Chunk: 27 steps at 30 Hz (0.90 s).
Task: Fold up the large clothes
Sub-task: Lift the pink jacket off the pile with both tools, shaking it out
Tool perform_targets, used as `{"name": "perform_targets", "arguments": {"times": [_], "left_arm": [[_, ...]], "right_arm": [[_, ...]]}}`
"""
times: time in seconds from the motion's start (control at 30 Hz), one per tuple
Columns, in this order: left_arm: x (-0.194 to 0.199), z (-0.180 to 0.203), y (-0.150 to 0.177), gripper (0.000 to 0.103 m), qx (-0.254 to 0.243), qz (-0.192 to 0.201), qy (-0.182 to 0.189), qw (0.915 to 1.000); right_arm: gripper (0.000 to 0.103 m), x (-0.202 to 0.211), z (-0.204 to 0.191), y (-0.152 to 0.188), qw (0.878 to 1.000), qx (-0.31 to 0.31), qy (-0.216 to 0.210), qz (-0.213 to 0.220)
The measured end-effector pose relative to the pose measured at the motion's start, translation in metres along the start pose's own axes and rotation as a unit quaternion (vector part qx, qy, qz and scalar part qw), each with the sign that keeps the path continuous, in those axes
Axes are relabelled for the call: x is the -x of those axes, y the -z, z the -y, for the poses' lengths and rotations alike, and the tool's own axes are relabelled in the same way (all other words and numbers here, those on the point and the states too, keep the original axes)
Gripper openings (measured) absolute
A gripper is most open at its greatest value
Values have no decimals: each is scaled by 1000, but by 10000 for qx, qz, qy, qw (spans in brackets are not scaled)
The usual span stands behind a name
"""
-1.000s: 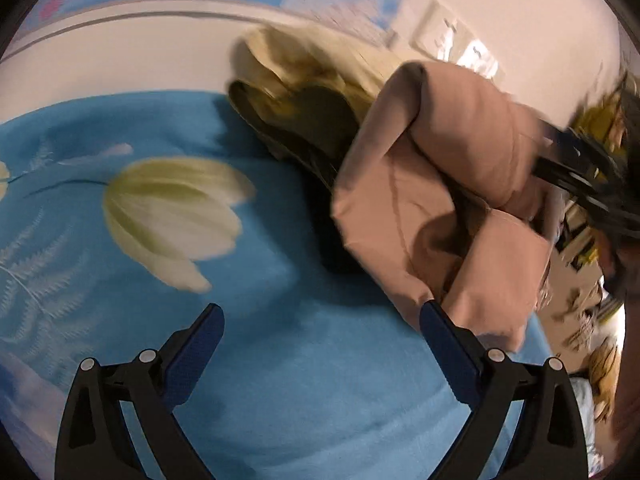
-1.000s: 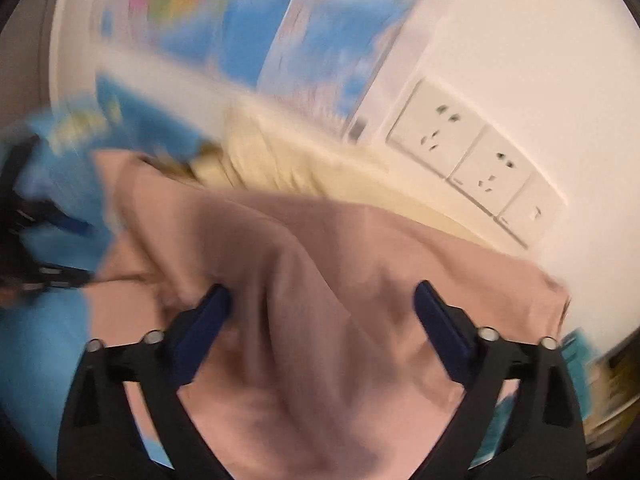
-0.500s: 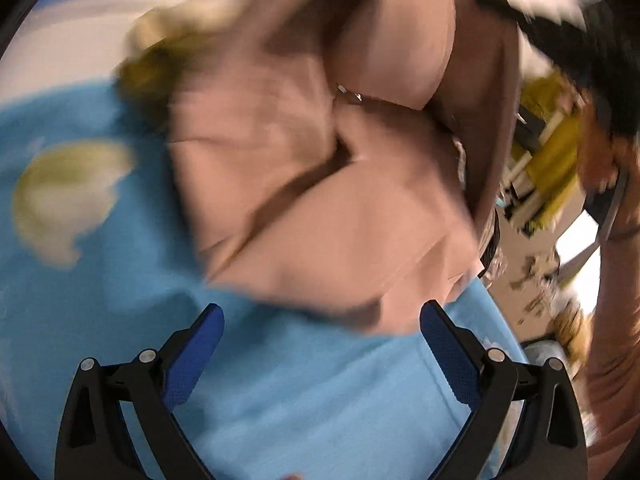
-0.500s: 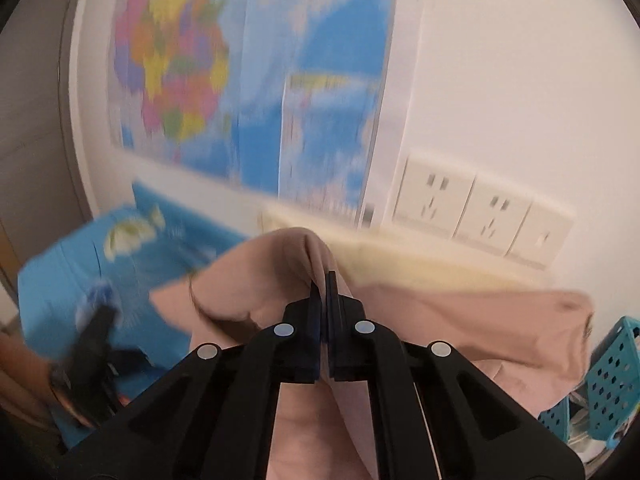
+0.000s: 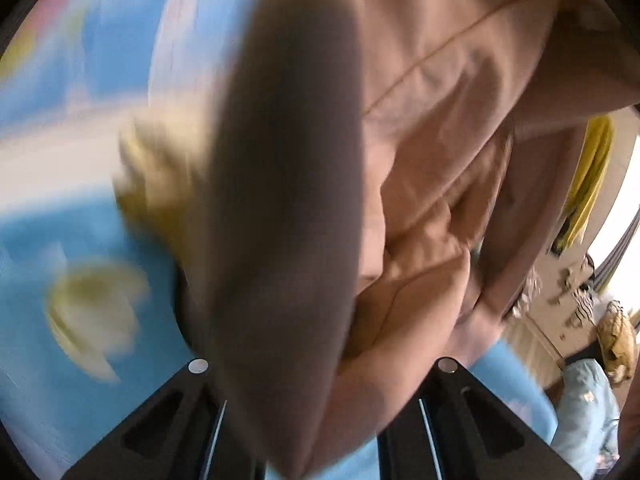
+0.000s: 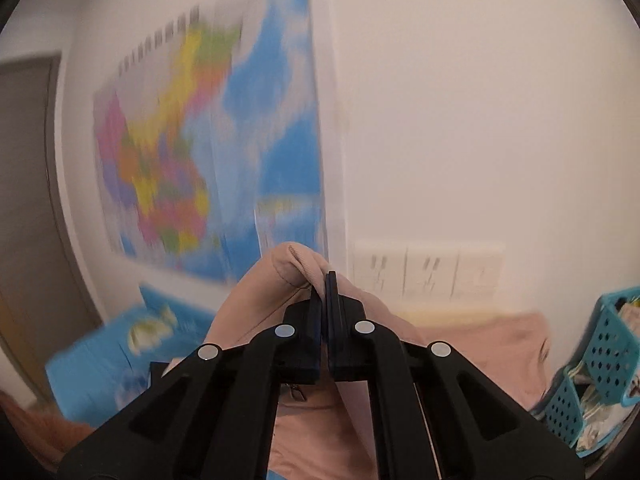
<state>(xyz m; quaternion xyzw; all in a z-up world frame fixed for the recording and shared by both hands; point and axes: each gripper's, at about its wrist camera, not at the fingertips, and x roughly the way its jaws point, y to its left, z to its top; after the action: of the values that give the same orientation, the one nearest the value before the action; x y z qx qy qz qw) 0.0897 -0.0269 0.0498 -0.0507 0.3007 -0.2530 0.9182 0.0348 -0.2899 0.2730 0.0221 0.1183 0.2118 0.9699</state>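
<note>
Right gripper [image 6: 325,280] raised, level toward the wall, pinching a fold of the pink garment [image 6: 292,264]. Left gripper [image 5: 320,420]: fingertips buried in garment, closure indeterminate.

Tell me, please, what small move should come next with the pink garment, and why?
Probably close the left tongs on the pink garment: fabric drapes between them, hiding their tips, while the right tongs already pinch a fold held up before the wall map.

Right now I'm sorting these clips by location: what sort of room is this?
Probably a bedroom in a home: a blue flower-printed bedsheet under the dusty-pink garment, a colourful paper wall map, white wall sockets, and a teal perforated plastic basket.
</note>
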Motion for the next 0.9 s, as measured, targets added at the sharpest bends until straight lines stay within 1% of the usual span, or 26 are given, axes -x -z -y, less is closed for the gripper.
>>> {"name": "perform_targets", "arguments": {"times": [0.07,0.13,0.17,0.23,0.27,0.3,0.33,0.37,0.4,0.43,0.47,0.5,0.53,0.63,0.67,0.7,0.77,0.8,0.83,0.87,0.9], "left_arm": [[40,9,-37,6,-285,532,-84,9981],[91,13,-73,6,-496,1137,-131,9922],[113,15,-88,6,-595,1359,-177,9888],[158,15,-111,6,-759,1622,-322,9833],[173,18,-116,6,-846,1735,-387,9804],[192,23,-122,6,-965,1894,-500,9759],[219,28,-125,5,-1138,2110,-684,9684],[236,43,-126,5,-1256,2269,-788,9625],[259,48,-126,5,-1359,2443,-901,9559],[273,58,-131,5,-1409,2570,-981,9510],[293,63,-128,5,-1496,2757,-1118,9429],[310,71,-122,5,-1563,2880,-1249,9365],[333,76,-119,5,-1643,3018,-1429,9282],[388,89,-98,5,-1730,3257,-1840,9111],[406,88,-89,5,-1740,3292,-1948,9074],[415,81,-88,5,-1747,3306,-2057,9044],[440,85,-77,5,-1782,3325,-2273,8978],[451,90,-71,5,-1825,3338,-2437,8921],[457,95,-66,5,-1882,3337,-2595,8865],[456,95,-71,5,-1923,3285,-2745,8830],[453,95,-72,5,-1967,3199,-2848,8820]], "right_arm": [[2,34,-7,-24,9992,28,3,388],[2,75,-19,-50,9968,99,-8,798],[2,90,-24,-59,9953,113,-10,965],[2,122,-31,-75,9922,143,-120,1234],[2,140,-36,-81,9900,155,-201,1388],[2,156,-41,-86,9879,182,-279,1516],[2,170,-46,-88,9858,215,-328,1631],[2,181,-50,-89,9842,219,-351,1724],[2,191,-53,-88,9825,191,-415,1804],[2,201,-54,-88,9812,118,-520,1855],[2,208,-54,-86,9802,46,-612,1882],[2,213,-54,-83,9792,-42,-732,1893],[2,216,-55,-80,9783,-122,-863,1878],[2,217,-66,-68,9756,-239,-1323,1734],[2,217,-70,-64,9750,-251,-1437,1673],[2,218,-75,-60,9729,-277,-1629,1619],[2,221,-88,-54,9682,-204,-1917,1598],[2,222,-92,-52,9664,-161,-1989,1619],[2,219,-97,-51,9650,-110,-2050,1634],[2,211,-98,-51,9648,-155,-2087,1594],[2,199,-96,-50,9644,-296,-2158,1499]]}}
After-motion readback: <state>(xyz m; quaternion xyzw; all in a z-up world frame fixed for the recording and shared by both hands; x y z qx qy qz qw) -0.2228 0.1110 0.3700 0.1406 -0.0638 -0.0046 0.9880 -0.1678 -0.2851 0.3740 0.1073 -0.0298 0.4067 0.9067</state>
